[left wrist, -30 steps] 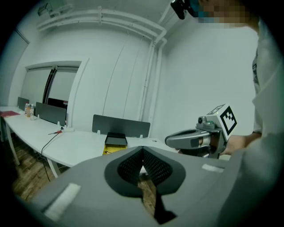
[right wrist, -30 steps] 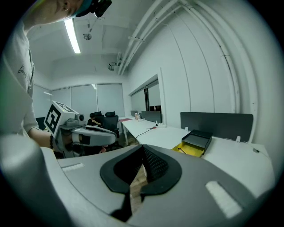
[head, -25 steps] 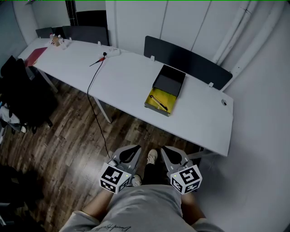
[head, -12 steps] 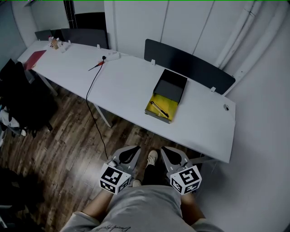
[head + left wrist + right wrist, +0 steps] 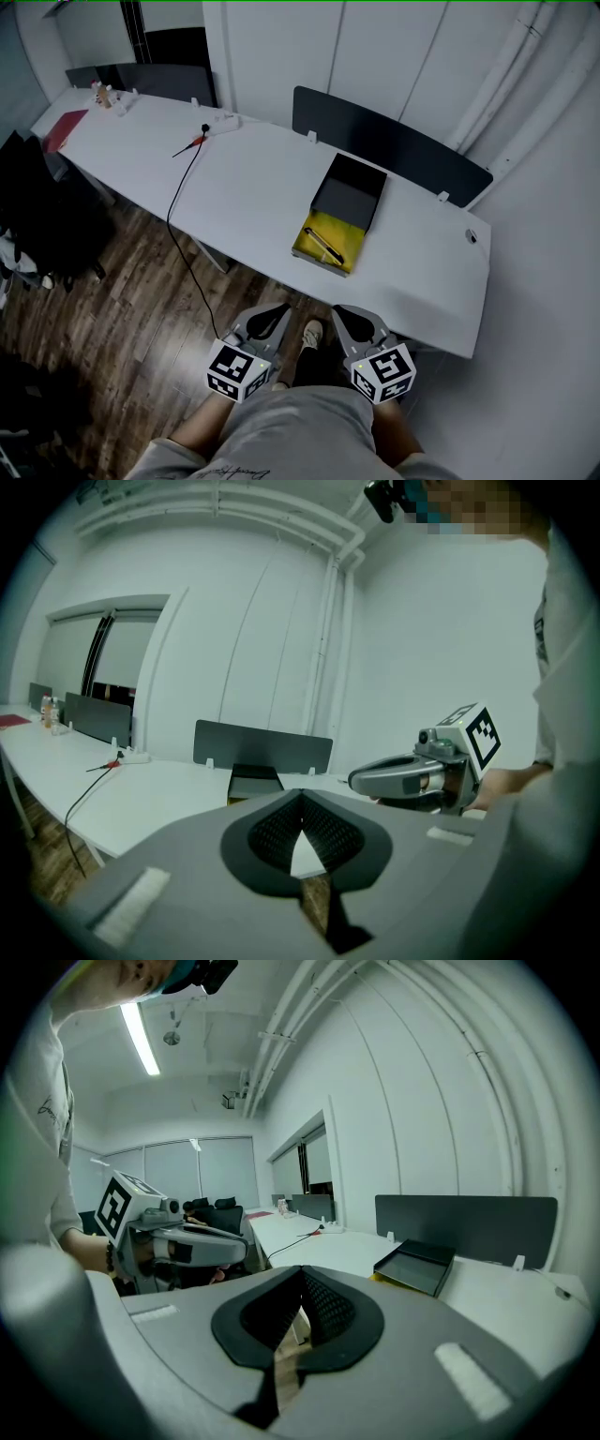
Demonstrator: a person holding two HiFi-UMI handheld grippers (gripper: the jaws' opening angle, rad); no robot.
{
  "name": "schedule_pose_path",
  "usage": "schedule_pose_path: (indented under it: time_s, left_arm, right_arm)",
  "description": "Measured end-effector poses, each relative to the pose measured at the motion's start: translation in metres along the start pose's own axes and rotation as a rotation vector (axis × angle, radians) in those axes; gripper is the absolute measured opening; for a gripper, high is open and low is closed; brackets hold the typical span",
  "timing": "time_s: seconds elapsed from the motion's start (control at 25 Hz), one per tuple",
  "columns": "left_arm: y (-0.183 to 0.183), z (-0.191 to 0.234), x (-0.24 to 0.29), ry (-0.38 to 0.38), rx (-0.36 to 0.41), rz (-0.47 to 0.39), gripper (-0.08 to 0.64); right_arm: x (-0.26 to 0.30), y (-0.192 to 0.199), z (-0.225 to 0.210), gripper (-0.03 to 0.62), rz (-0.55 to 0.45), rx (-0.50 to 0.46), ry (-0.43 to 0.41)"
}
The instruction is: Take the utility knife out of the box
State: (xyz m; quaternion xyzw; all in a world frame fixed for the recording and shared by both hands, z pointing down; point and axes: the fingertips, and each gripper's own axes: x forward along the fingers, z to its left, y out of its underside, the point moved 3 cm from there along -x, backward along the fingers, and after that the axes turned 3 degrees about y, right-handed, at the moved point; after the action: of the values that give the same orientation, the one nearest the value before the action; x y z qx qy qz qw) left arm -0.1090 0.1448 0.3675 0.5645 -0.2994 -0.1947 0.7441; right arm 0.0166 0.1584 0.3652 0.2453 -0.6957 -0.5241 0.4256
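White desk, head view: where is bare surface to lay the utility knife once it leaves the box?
Widest bare stretch of the desk: between the black cable and the open box. A smaller patch lies between the box and the grommet. Crowded: the far left end, with red folder, bottles and power strip.

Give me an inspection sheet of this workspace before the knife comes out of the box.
Surface: long white table, mostly bare.
Job's things: open black box with yellow lining near the table's front edge; slim dark utility knife lies inside on the yellow.
Clutter: red folder and small bottles at the far end.
Grippers: left gripper and right gripper both shut, empty, held low, short of the table.
Cables: black cable runs from a white power strip over the edge to the floor.
Surroundings: dark partition panel, wooden floor, white walls.
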Motion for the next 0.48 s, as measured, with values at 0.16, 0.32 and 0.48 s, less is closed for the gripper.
schedule_pose_path:
  time_s: [0.16, 0.32, 0.48]
  left_arm:
    - [-0.011, 0.012, 0.027, -0.015, -0.003, 0.004, 0.002]
    - [-0.023, 0.027, 0.055, -0.033, -0.011, 0.008, 0.002]
    - [-0.036, 0.037, 0.084, -0.044, -0.013, 0.010, 0.002]
  right_arm:
    - [0.016, -0.010, -0.028, 0.015, -0.004, 0.002, -0.006]
    - [0.034, -0.022, -0.057, 0.015, -0.003, -0.003, -0.015]
    - [0.054, -0.036, -0.083, 0.015, 0.006, -0.026, -0.046]
